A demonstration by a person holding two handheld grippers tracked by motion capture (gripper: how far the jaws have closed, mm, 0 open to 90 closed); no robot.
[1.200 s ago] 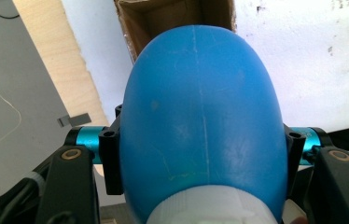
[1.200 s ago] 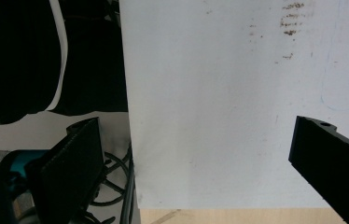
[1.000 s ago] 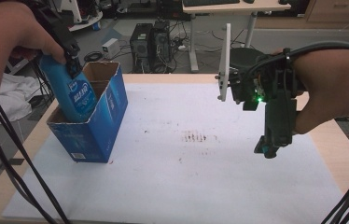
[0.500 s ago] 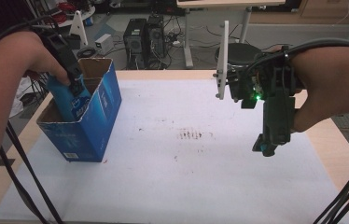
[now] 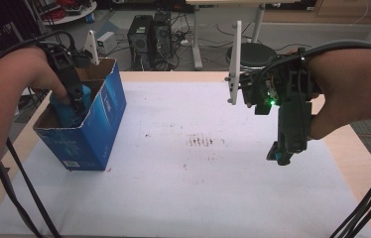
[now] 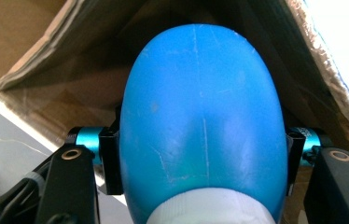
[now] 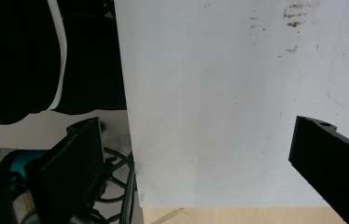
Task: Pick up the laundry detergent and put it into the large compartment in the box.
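High view overlooking white sheet [image 5: 198,163], right gripper view perhaps sharing it

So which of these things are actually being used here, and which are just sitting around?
In use:
- blue bottle, clamped in the left gripper
- blue cardboard box, which the bottle is inside

Just around:
- right gripper, open and holding nothing
- white sheet with brown stains
- computer tower behind the table
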